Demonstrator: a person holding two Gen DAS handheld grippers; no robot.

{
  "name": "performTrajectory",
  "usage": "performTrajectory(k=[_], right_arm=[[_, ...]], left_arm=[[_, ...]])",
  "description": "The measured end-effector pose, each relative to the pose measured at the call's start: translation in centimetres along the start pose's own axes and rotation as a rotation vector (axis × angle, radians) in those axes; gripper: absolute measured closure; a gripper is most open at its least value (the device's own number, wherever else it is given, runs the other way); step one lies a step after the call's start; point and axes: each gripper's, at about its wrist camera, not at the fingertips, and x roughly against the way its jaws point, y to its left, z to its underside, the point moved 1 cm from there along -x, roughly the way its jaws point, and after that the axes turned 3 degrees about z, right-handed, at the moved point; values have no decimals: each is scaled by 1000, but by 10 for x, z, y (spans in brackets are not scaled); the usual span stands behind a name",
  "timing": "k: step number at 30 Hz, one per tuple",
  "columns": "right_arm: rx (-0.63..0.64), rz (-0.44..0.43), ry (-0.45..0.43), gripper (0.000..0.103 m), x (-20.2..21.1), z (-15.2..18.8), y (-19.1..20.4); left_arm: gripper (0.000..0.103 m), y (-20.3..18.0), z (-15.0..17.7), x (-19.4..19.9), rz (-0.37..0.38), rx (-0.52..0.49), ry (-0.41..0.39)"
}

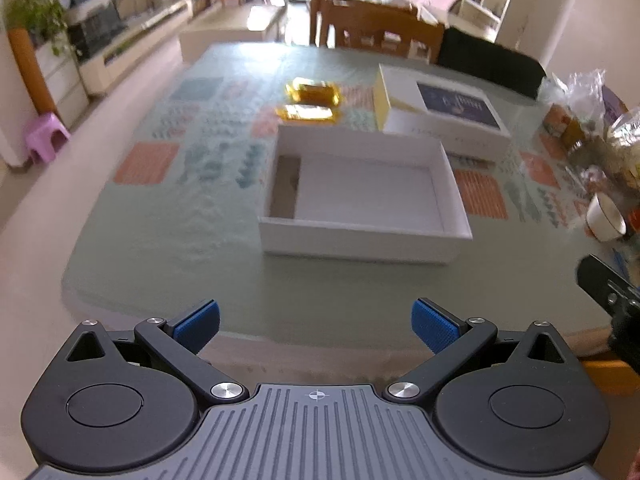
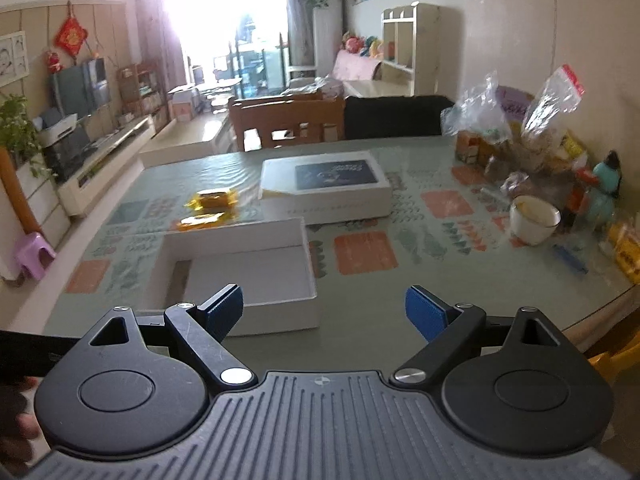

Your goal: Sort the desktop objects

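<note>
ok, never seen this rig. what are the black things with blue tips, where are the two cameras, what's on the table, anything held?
No robot arm here: a person holds a two-finger gripper in each hand. Each picture comes from a fisheye camera on one gripper, looking forward along its fingers. The left gripper and right gripper are both open and hold nothing; the blue parts are finger pads. On the table: an open white box, seemingly empty, a closed white box with a dark label behind it, two gold packets, and, at the right, a white cup and plastic bags.

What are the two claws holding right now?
Nothing. The left claw and the right claw are both open with bare blue pads, back from the empty white box and the gold packets.
</note>
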Motion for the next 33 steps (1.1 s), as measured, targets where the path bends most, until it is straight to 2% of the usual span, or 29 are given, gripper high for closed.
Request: performTrajectory(k=[3, 6, 9, 33], right_arm=[[-39, -13, 18, 0, -3, 4, -4], [-16, -25, 39, 0, -8, 11, 0], [5, -39, 46, 0, -12, 14, 4], [14, -58, 44, 0, -17, 0, 15]], left_arm=[[0, 2, 0, -4, 0, 28, 19], [0, 4, 1, -7, -1, 49, 35], [0, 0, 0, -9, -24, 30, 27], [0, 6, -1, -12, -13, 20, 50]])
